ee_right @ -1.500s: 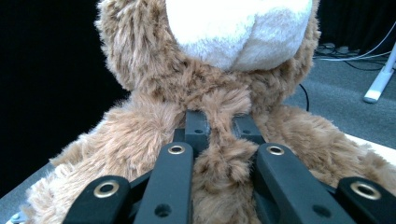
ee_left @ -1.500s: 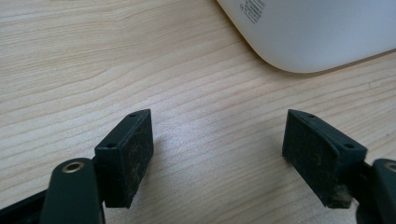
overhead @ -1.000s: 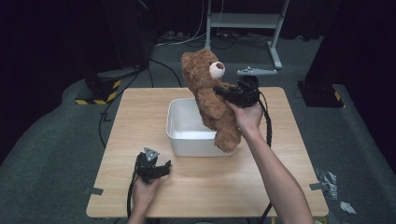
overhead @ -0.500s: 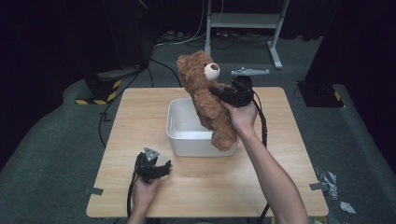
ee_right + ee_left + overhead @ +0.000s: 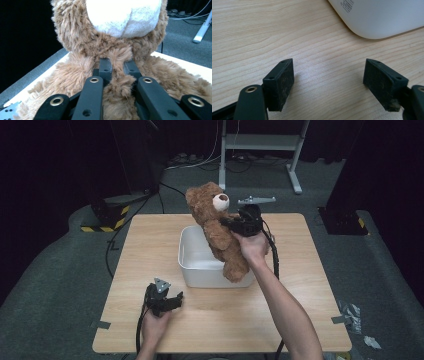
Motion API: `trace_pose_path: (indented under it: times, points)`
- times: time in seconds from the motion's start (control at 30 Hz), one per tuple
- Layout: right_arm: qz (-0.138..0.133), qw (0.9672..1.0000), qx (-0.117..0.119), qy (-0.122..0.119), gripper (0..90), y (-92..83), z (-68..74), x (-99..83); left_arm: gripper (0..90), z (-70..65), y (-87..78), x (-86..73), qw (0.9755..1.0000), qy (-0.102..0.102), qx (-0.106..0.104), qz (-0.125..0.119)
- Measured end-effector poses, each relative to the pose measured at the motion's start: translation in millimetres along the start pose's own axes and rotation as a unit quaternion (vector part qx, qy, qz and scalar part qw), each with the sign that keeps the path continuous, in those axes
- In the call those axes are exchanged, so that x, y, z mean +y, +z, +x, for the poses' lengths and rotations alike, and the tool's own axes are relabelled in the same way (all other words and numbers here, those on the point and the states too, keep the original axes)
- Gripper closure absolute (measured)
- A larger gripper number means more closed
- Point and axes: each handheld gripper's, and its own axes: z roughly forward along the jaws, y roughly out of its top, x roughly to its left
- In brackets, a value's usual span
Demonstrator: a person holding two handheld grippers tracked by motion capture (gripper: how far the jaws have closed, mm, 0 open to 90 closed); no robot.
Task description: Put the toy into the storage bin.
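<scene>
Right gripper (image 5: 235, 223) jaws pinch the teddy bear (image 5: 217, 227) by its chest fur; soft and light, it sags. Left gripper (image 5: 328, 83) jaws gape, empty.

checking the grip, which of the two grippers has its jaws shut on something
The right gripper: its jaws pinch the teddy bear over the white bin. The left gripper is open.

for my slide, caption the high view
Right claw holds a brown teddy bear above the white bin.
</scene>
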Motion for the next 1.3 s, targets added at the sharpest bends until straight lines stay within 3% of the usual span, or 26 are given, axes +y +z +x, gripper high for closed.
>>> trace_pose_path:
  times: [0.47,1.3]
  points:
    - [0.025,0.9997,-0.001,0.002,80.4,19.8,-2.1,-11.3,24.7,0.0,0.0,0.0,1.0,0.0,0.0,0.0]
    - [0.052,0.9986,0.005,0.01,79.9,31.4,-7.5,-18.1,24.7,0.2,0.1,0.0,1.0,0.0,-0.001,-0.001]
